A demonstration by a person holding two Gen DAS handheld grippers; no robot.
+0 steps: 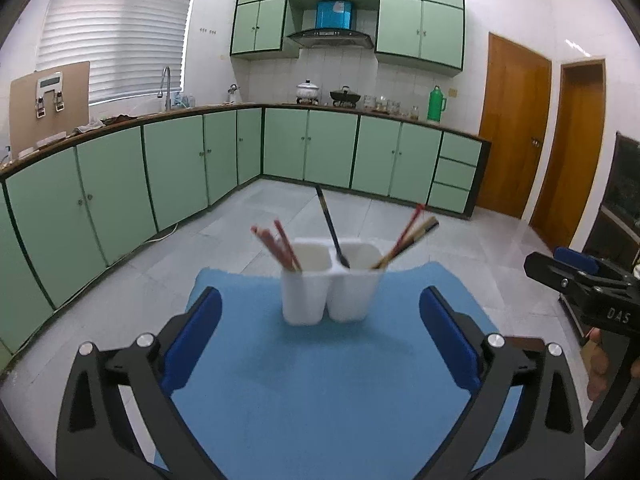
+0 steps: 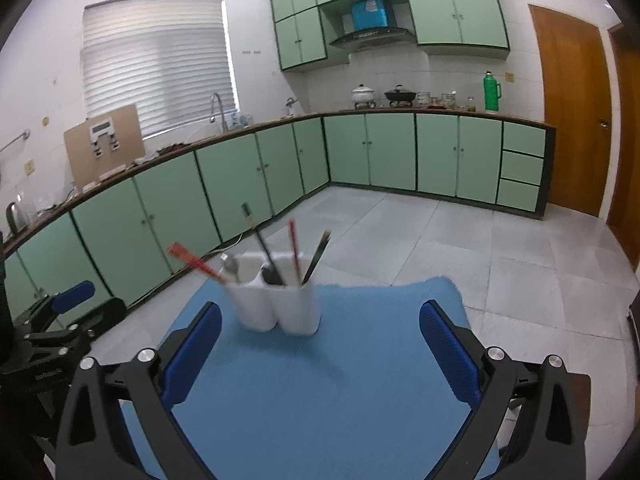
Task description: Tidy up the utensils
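Observation:
A white two-compartment utensil holder [image 1: 330, 284] stands upright on a blue mat [image 1: 320, 380], near its far edge. Red chopsticks [image 1: 280, 245] lean in its left cup. A black spoon [image 1: 332, 232] and red and brown chopsticks [image 1: 408, 236] stand in its right cup. My left gripper [image 1: 320, 328] is open and empty, just short of the holder. In the right wrist view the holder [image 2: 278, 306] stands ahead and left of my right gripper [image 2: 320, 336], which is open and empty. Each gripper shows at the edge of the other's view: the right gripper [image 1: 580, 280], the left gripper [image 2: 60, 320].
The mat lies on a small table over a grey tiled floor [image 2: 460, 248]. Green base cabinets [image 1: 160, 168] with a worktop run along the left and far walls. Wooden doors [image 1: 516, 128] are at the right.

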